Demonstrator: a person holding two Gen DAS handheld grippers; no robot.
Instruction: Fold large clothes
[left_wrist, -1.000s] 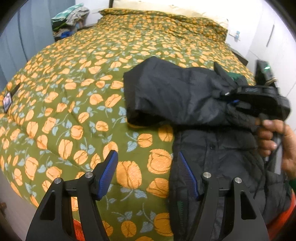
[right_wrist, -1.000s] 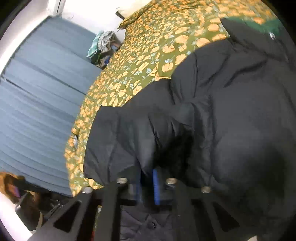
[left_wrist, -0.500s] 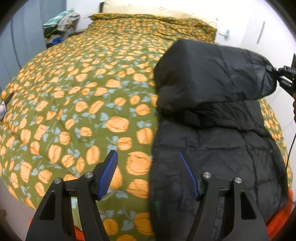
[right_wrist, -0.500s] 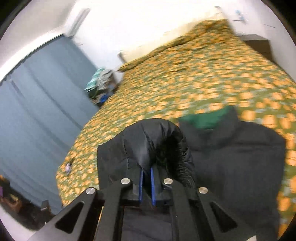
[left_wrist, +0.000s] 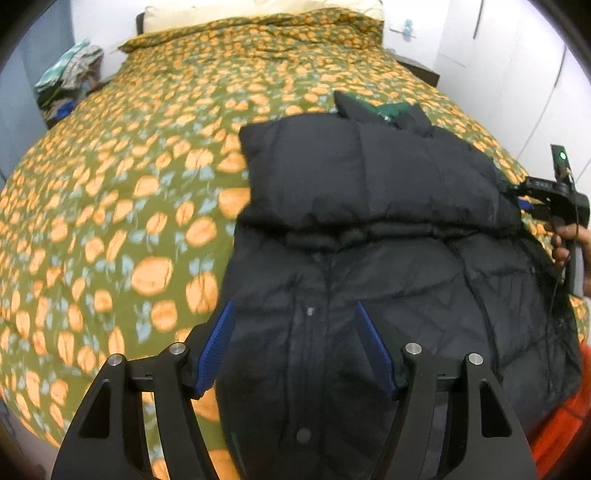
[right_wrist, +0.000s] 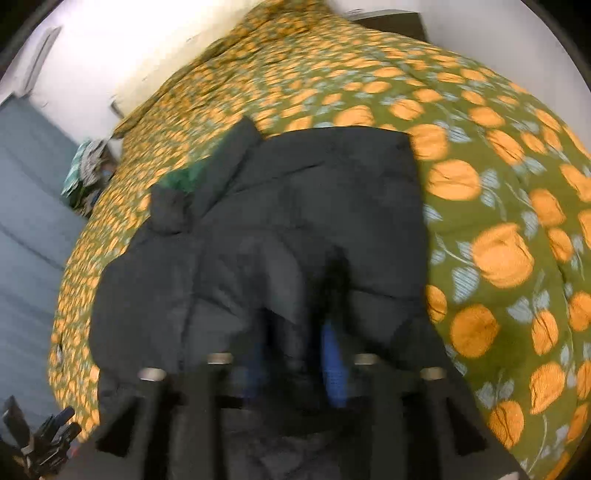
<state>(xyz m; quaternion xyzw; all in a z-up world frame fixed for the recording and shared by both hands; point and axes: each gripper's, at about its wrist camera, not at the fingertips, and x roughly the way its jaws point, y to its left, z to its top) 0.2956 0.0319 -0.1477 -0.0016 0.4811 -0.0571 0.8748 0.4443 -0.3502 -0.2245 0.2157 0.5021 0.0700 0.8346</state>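
A black puffer jacket (left_wrist: 369, 266) lies front up on the bed, its green-lined collar (left_wrist: 391, 109) toward the pillows. One sleeve (left_wrist: 351, 177) is folded across its chest. My left gripper (left_wrist: 295, 314) hovers over the button placket near the hem, open, its jaws opening a little wider, gripping nothing. My right gripper (left_wrist: 522, 199) is at the jacket's right edge, held by a hand (left_wrist: 569, 243). In the blurred right wrist view the right gripper (right_wrist: 295, 343) has its jaws opening, with the sleeve end (right_wrist: 291, 295) loose between the blue pads (right_wrist: 334, 354).
The bed has a green duvet with orange flowers (left_wrist: 129, 206) and pillows (left_wrist: 258, 14) at its head. A heap of clothes (left_wrist: 70, 74) sits at the back left, beside a blue curtain (right_wrist: 26, 229). A dark nightstand (left_wrist: 421, 72) and white cupboard doors (left_wrist: 517, 74) stand right. Orange fabric (left_wrist: 561, 424) shows at the near right.
My right gripper carried the sleeve across the jacket to its right side and laid it over the chest, then its jaws parted. My left gripper shifted right, over the jacket's front.
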